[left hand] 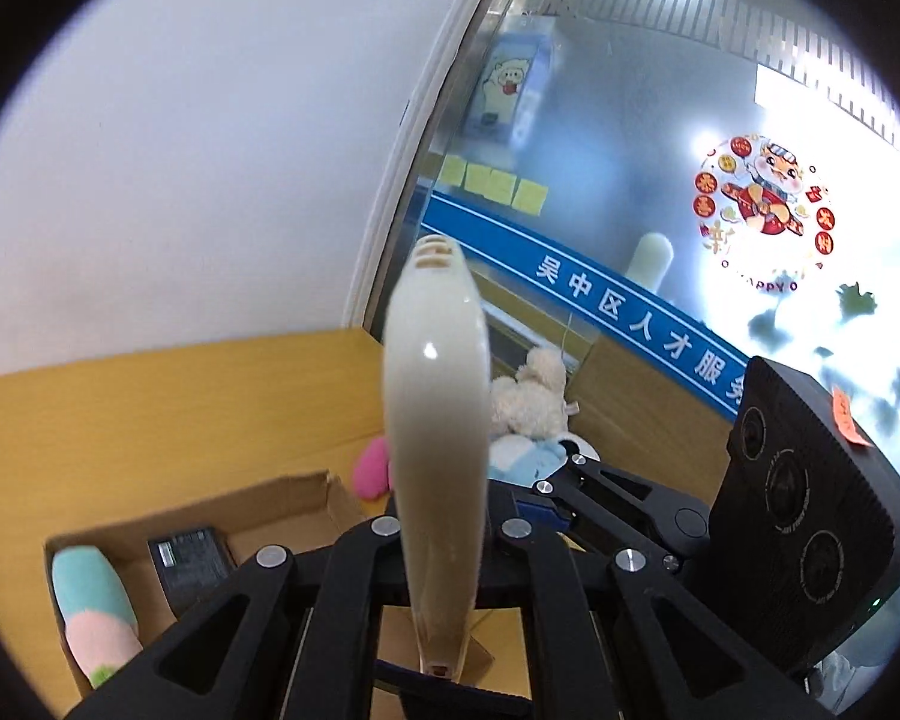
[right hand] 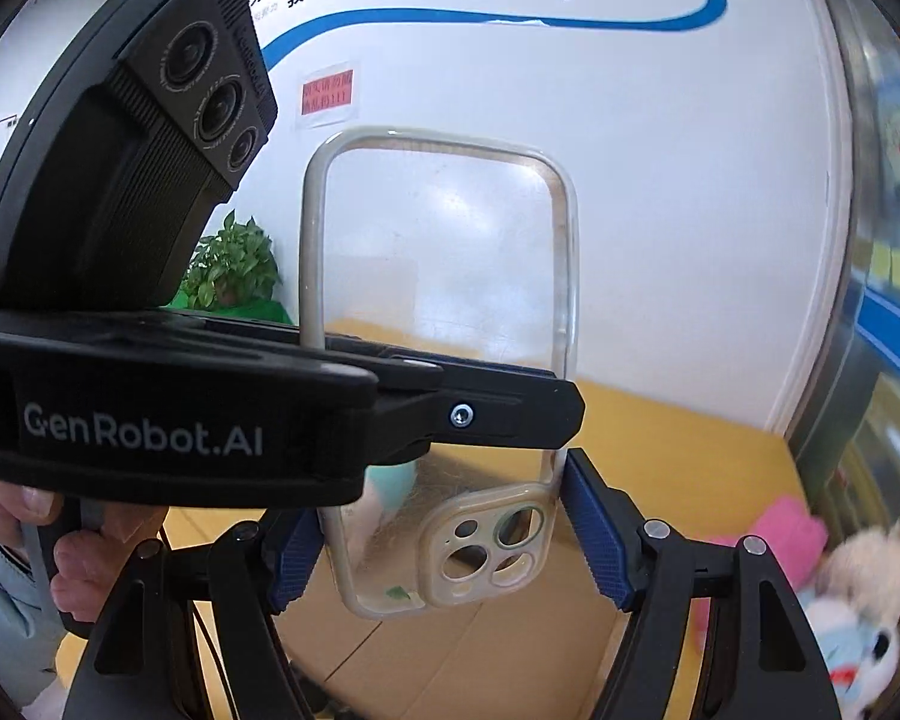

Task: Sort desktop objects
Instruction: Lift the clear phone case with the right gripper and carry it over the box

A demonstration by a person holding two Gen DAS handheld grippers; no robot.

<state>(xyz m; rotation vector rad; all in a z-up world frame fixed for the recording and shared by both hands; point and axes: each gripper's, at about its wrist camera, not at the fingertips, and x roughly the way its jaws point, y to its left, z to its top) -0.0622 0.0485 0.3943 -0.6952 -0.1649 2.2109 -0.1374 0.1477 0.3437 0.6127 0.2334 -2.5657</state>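
A clear phone case (right hand: 438,276) with a yellowed rim is held up in the air, camera cutout at its lower end. My right gripper (right hand: 444,546) is shut on it, blue pads (right hand: 594,534) pressing its two long sides. My left gripper (right hand: 546,408) crosses in front from the left and clamps the case flat. In the left wrist view the case (left hand: 438,396) shows edge-on as a cream strip rising from my shut left gripper (left hand: 444,540). The right gripper (left hand: 564,480) and its black camera block sit to the right.
Below lies an open cardboard box (left hand: 306,498) with a black device (left hand: 186,564) and a teal-pink plush (left hand: 90,612) inside. A pink toy (left hand: 372,468) and a white plush animal (left hand: 534,396) lie on the yellow tabletop (right hand: 660,450). A person's hand (right hand: 72,552) grips the left handle.
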